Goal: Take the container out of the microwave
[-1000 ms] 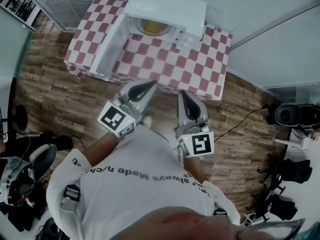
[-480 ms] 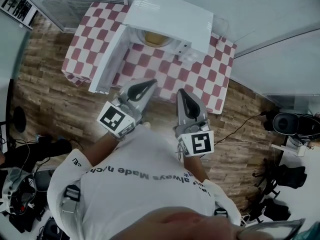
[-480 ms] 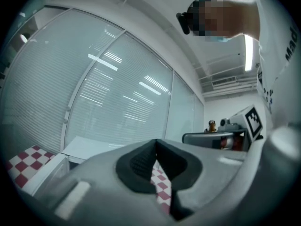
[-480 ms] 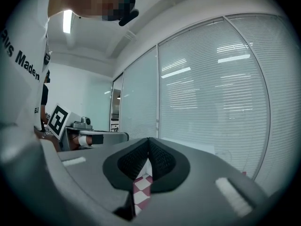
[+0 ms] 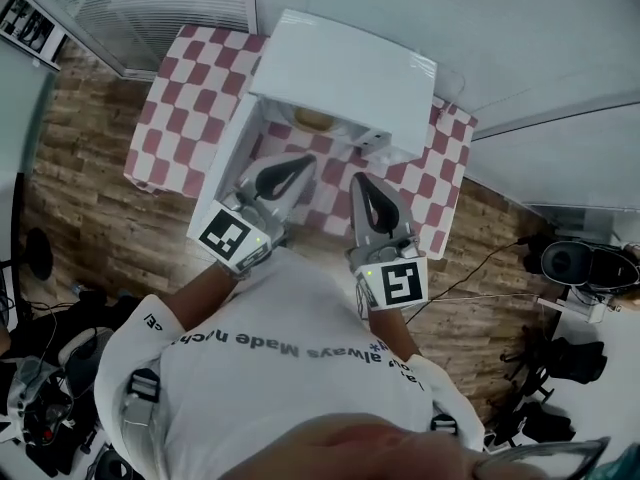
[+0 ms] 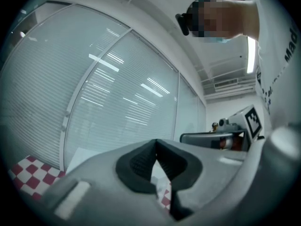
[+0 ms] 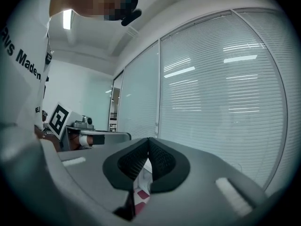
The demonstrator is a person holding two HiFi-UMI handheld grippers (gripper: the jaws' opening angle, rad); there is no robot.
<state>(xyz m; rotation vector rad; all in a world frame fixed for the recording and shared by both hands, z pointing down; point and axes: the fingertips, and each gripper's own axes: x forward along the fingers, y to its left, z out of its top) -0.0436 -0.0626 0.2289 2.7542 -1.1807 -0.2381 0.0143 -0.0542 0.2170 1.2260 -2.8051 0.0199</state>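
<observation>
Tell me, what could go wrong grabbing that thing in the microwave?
The left gripper is close to the open door and might bump it. It and the right gripper are shut, so they could shove the container instead of gripping it. The microwave hides most of the container, so aiming may be hard.

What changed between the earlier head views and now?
The person closed in: the left gripper and right gripper now reach over the checkered table, near the open microwave. Nothing was grasped. Unchanged: both grippers shut and empty, door open, container inside.
</observation>
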